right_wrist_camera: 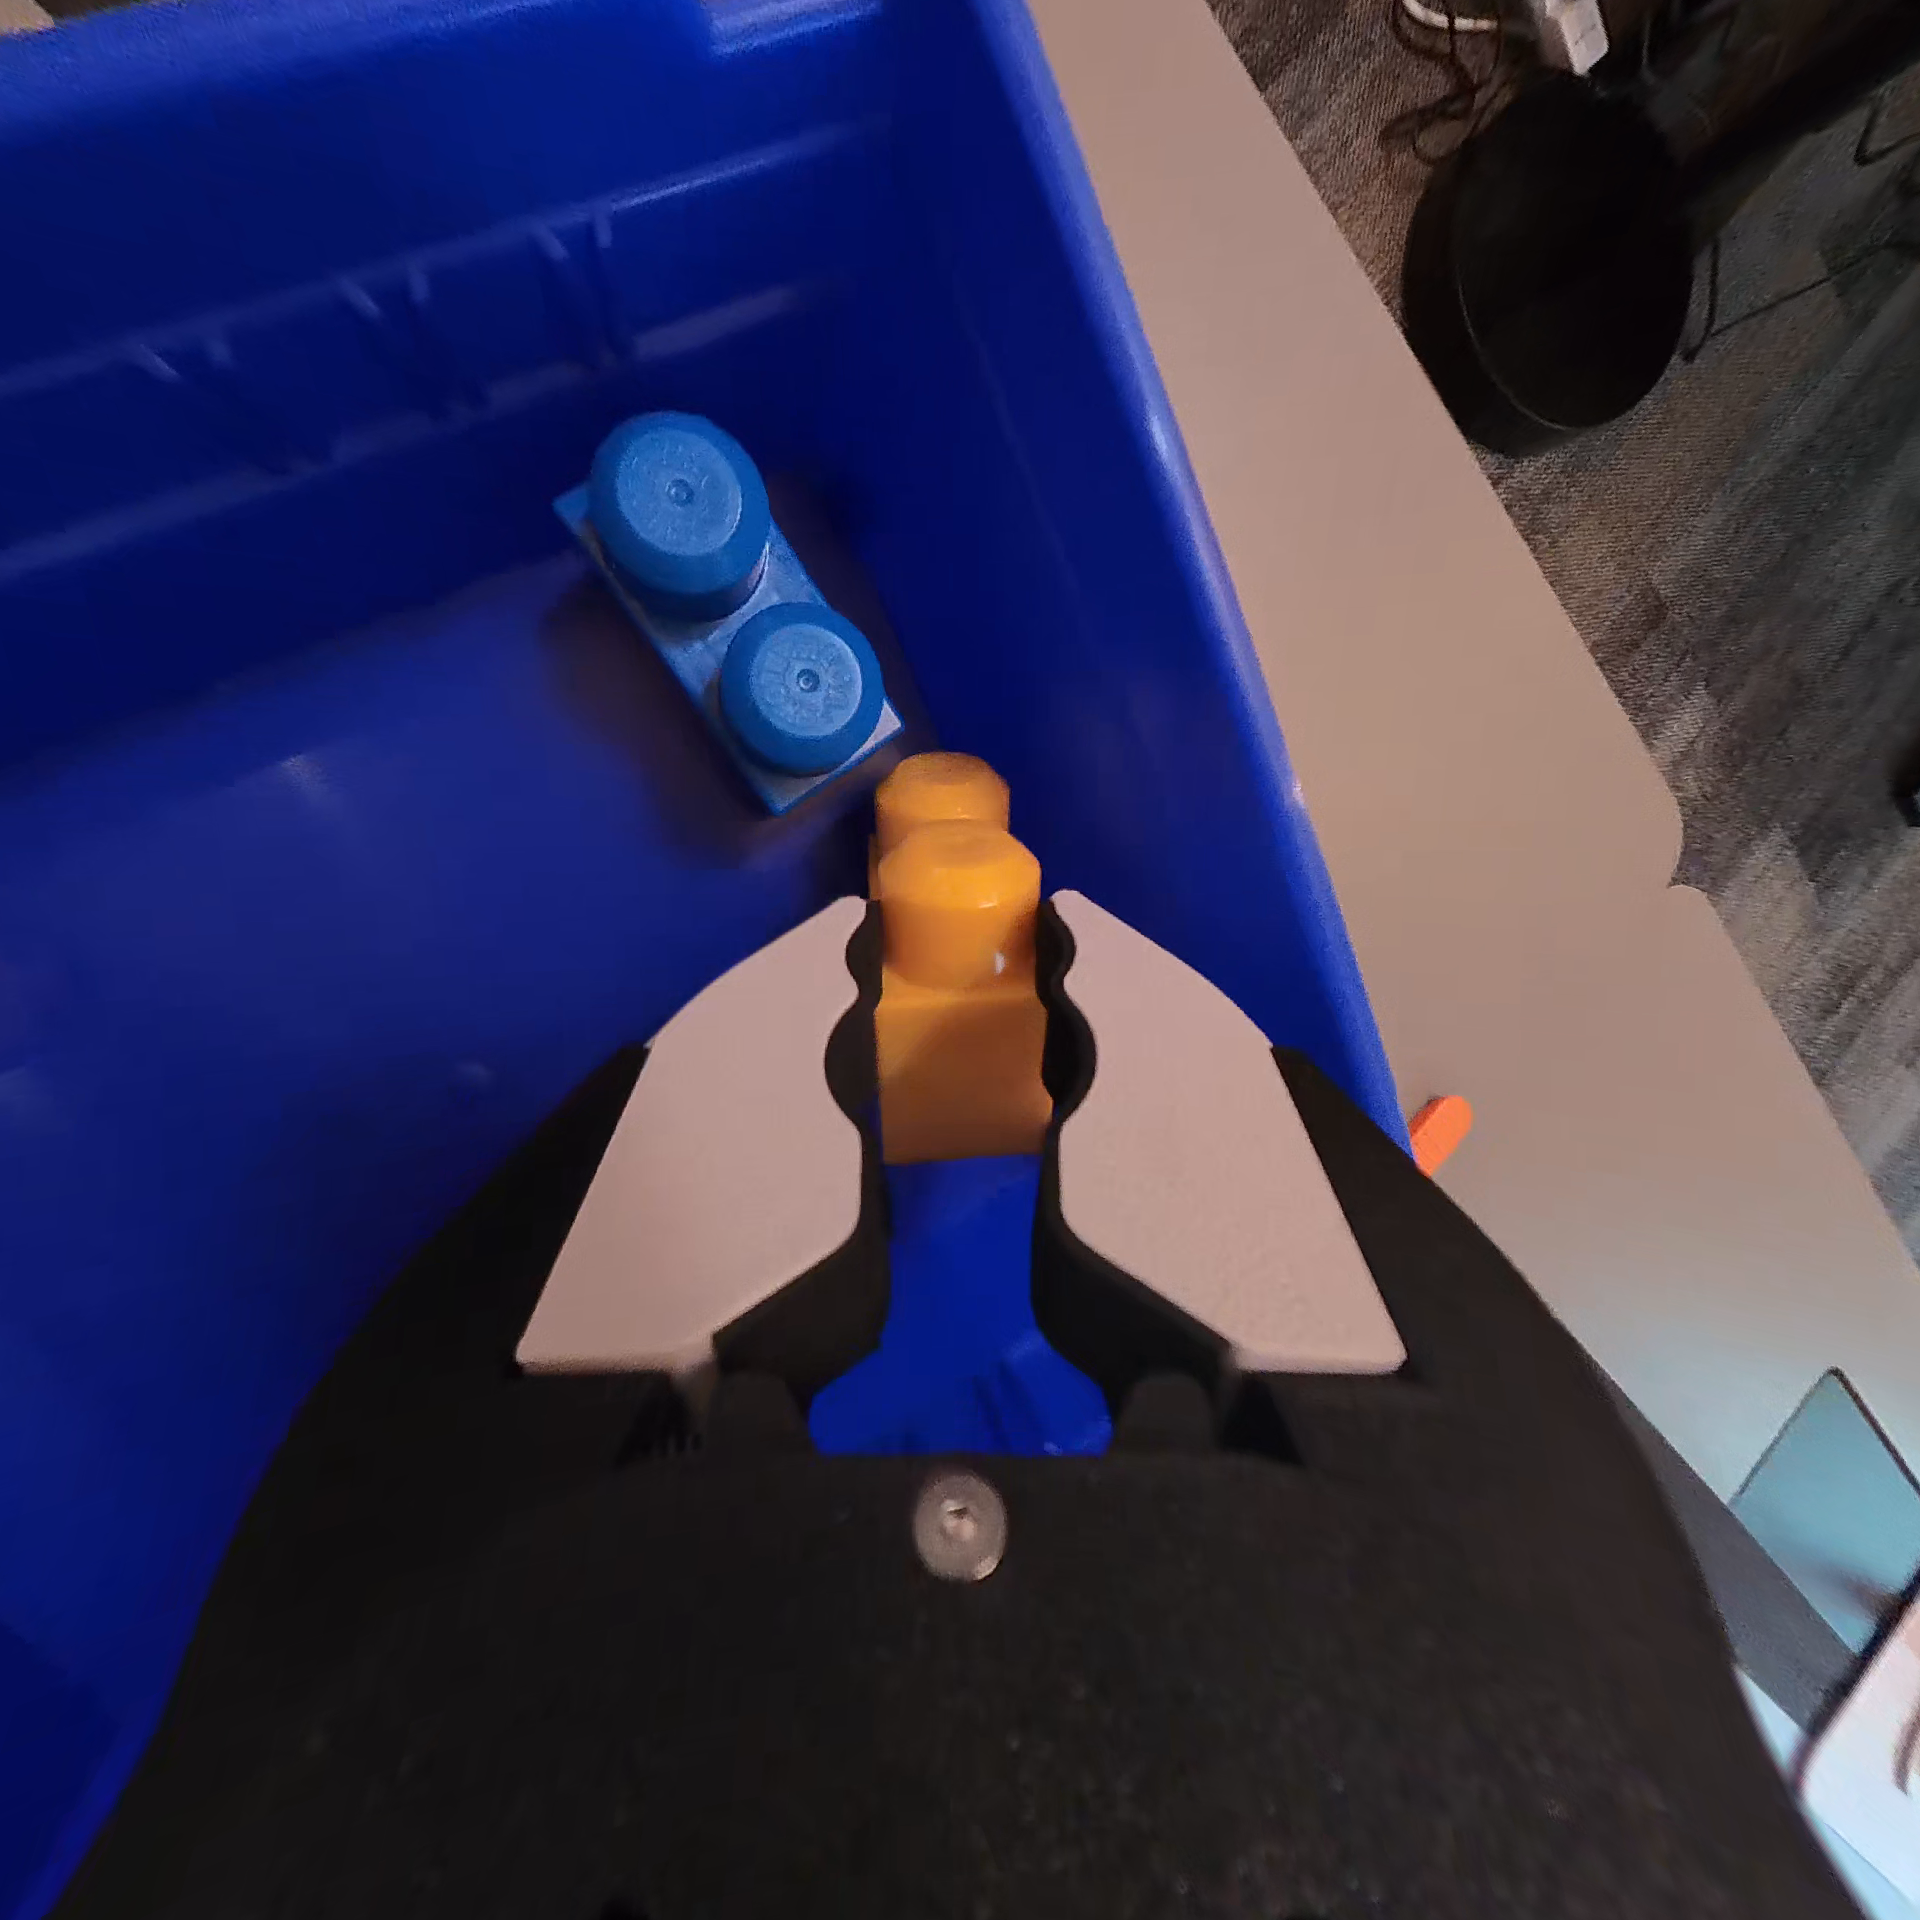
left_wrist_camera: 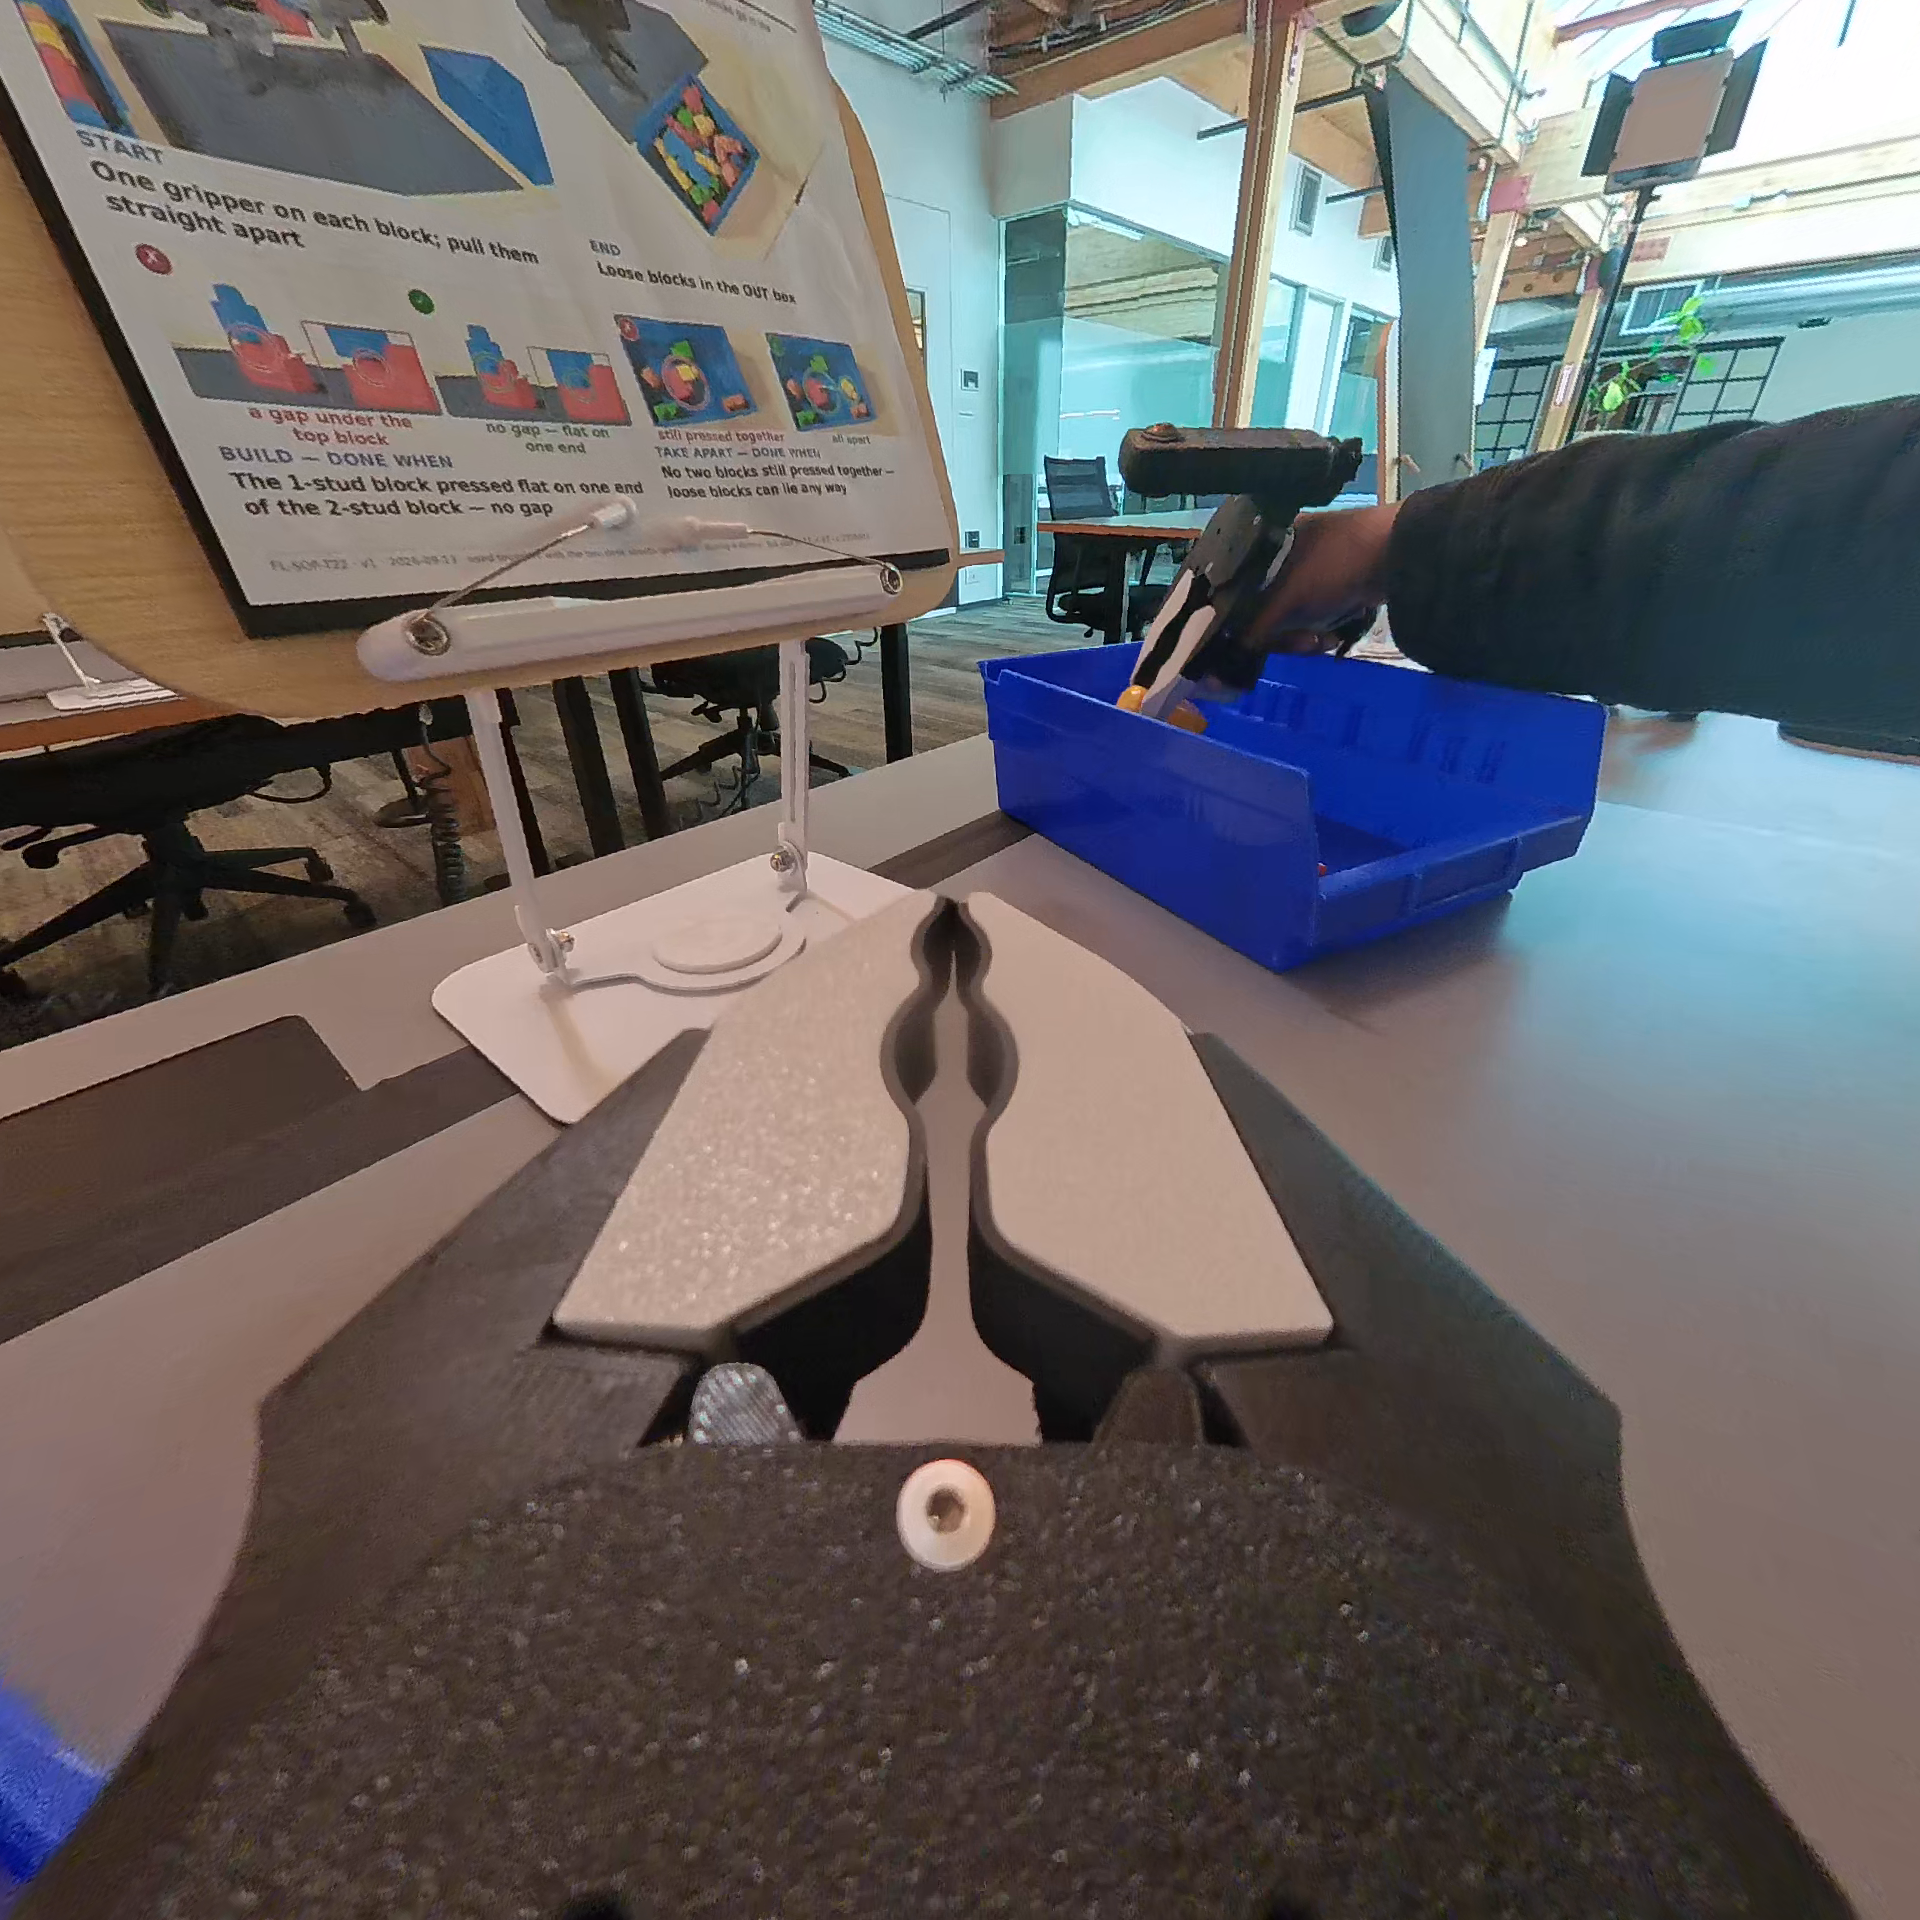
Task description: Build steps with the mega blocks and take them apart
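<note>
- Right hand-held gripper (right_wrist_camera: 956, 935): closed on a two-stud orange block (right_wrist_camera: 958, 997), held inside the blue bin (right_wrist_camera: 312, 935)
- Left hand-held gripper (left_wrist_camera: 954, 920): fingers nearly together, nothing held, poised over the grey table (left_wrist_camera: 1662, 1143)
- Two-stud blue block (right_wrist_camera: 727, 608): seen resting on the bin floor, just beyond the orange block
- Instruction sheet on a white stand (left_wrist_camera: 644, 935): placed left of the bin

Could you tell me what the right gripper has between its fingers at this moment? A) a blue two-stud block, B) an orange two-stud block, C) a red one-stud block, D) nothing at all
B: the right gripper is shut on the orange block inside the blue bin, while the blue two-stud block lies loose on the bin floor.
</note>
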`<state>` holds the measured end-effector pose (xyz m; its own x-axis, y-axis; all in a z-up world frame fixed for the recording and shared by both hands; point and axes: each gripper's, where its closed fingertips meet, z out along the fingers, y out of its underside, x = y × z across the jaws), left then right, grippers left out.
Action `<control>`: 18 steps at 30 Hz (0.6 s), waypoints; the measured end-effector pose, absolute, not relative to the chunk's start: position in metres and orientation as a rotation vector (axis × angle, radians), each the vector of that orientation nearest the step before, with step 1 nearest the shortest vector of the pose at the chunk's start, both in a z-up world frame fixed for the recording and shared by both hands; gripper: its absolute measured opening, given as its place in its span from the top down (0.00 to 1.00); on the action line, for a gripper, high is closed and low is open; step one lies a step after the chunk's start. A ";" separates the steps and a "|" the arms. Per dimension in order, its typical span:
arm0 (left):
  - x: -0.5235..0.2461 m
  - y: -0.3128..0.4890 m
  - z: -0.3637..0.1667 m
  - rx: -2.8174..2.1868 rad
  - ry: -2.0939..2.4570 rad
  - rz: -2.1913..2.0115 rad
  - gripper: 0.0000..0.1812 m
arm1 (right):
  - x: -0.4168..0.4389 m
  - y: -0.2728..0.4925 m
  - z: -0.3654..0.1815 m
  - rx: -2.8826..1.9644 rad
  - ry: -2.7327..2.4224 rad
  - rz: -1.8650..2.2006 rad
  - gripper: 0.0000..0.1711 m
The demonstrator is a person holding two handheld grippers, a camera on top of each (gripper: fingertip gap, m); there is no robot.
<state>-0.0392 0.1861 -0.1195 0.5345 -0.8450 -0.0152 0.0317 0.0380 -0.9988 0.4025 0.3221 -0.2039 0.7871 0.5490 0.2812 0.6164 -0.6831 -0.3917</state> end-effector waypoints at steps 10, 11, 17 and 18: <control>-0.036 0.184 -0.122 -1.378 0.795 -0.785 1.00 | 0.398 0.327 -0.191 -2.457 -0.746 -0.112 0.84; -0.036 0.184 -0.122 -1.378 0.797 -0.784 1.00 | 0.396 0.330 -0.186 -2.431 -0.701 -0.085 0.84; -0.033 0.183 -0.125 -1.382 0.816 -0.781 1.00 | 0.397 0.330 -0.190 -2.435 -0.642 -0.126 0.84; -0.033 0.182 -0.125 -1.381 0.819 -0.780 1.00 | 0.398 0.328 -0.195 -2.460 -0.648 -0.149 0.84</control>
